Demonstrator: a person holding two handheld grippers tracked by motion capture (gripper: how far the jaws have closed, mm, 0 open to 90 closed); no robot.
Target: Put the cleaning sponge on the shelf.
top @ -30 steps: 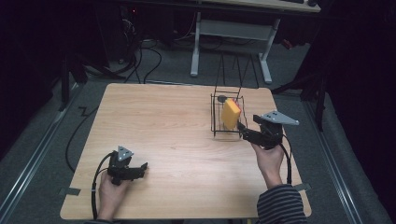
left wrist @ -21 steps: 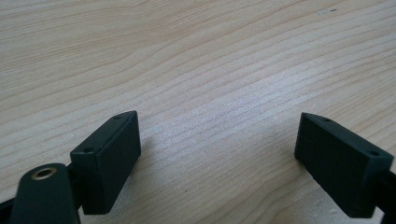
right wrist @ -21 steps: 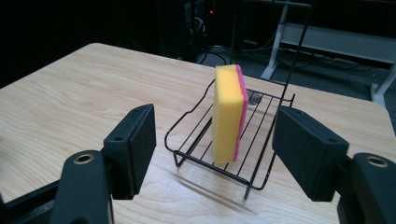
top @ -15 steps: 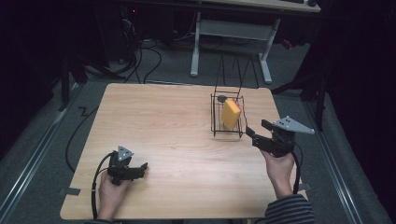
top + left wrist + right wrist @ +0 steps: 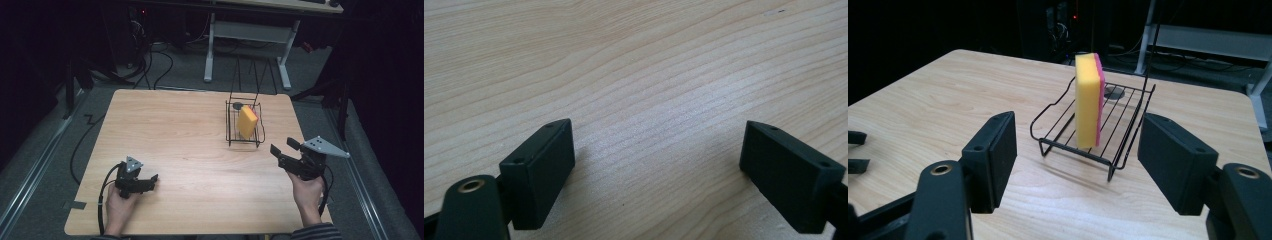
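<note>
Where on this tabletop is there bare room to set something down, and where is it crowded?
Most of the table is bare: the wide stretch between the left gripper and the wire rack, plus the far left half. It is tight only on the right, where the rack holding the sponge stands close to the right gripper.

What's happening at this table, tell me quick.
A person at a wooden table holds a tool in each hand. A yellow sponge with a pink backing stands on edge in a small black wire rack. The right tool is off to the near right of the rack, pointing toward it, jaws open with nothing between them and clear of the sponge. The left tool rests low over bare wood at the near left, jaws open and empty.
</note>
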